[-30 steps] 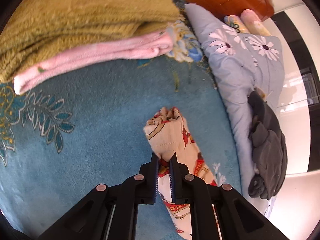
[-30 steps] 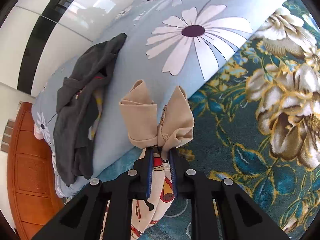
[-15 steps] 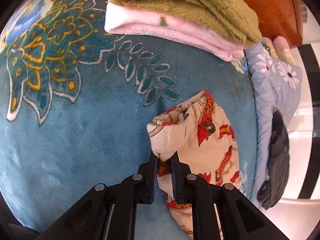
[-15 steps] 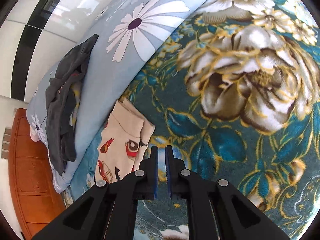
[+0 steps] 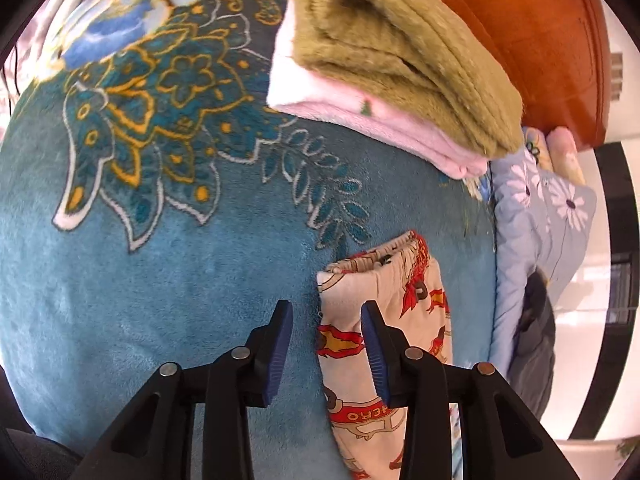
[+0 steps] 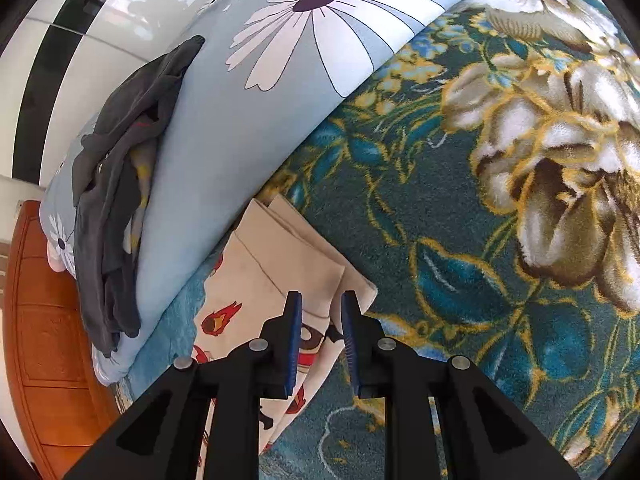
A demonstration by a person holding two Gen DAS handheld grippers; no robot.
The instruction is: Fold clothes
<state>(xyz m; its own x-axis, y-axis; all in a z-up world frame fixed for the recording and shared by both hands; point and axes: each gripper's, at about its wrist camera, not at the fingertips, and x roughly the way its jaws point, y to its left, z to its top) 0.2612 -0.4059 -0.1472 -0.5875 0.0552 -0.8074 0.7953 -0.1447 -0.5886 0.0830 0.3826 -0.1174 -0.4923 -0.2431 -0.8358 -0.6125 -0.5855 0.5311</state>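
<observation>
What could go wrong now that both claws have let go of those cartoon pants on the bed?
The printed pants lie folded but loose, so the layers may spring apart. The left gripper is open right at their edge and could snag the cloth when it moves. The right gripper is open over the cuffs, close to the floral quilt, and might catch them or drag them under it.

Between your left gripper's (image 5: 326, 344) blue-padded black fingers lies cream cloth printed with red and yellow cartoon figures, the printed trousers (image 5: 384, 320). Under them you see a teal blanket (image 5: 160, 280) with gold, white and blue floral ornament. Ahead sit an olive-green towel (image 5: 408, 52) on a pink one (image 5: 360, 120). Left of your right gripper (image 6: 320, 336), a pale blue quilt (image 6: 248, 92) shows white daisies, with dark grey clothing (image 6: 116, 184) on it.
</observation>
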